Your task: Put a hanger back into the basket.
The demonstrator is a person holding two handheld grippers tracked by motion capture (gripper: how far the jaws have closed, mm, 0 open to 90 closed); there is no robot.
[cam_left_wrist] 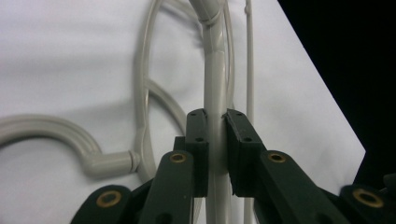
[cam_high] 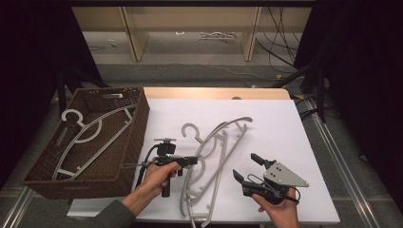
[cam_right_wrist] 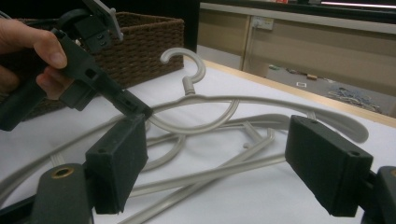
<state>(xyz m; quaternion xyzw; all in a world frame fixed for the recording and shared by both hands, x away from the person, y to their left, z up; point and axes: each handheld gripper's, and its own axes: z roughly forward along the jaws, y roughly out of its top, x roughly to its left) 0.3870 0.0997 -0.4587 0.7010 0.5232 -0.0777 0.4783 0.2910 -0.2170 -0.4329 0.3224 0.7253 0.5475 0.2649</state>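
The left gripper (cam_high: pixel 194 160) pinches the shoulder bar of a grey plastic hanger (cam_high: pixel 216 142), its pads (cam_left_wrist: pixel 198 140) pressed against the bar. That hanger lies on the white tabletop (cam_high: pixel 275 128) atop what looks like a second one, though the tangle is hard to separate. The right gripper (cam_high: pixel 246 167) hovers just beside them, jaws spread wide. A wicker basket (cam_high: pixel 135 128) at the left holds another hanger (cam_high: pixel 88 135).

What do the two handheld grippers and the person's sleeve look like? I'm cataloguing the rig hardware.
Both grippers are black with flat rectangular pads on two jaws. The left gripper has a pistol-style handle and a trailing black cable. The right gripper carries a grey three-cornered plate with dark holes. Brass-coloured rivets mark the jaw links. The sleeve is grey-green.
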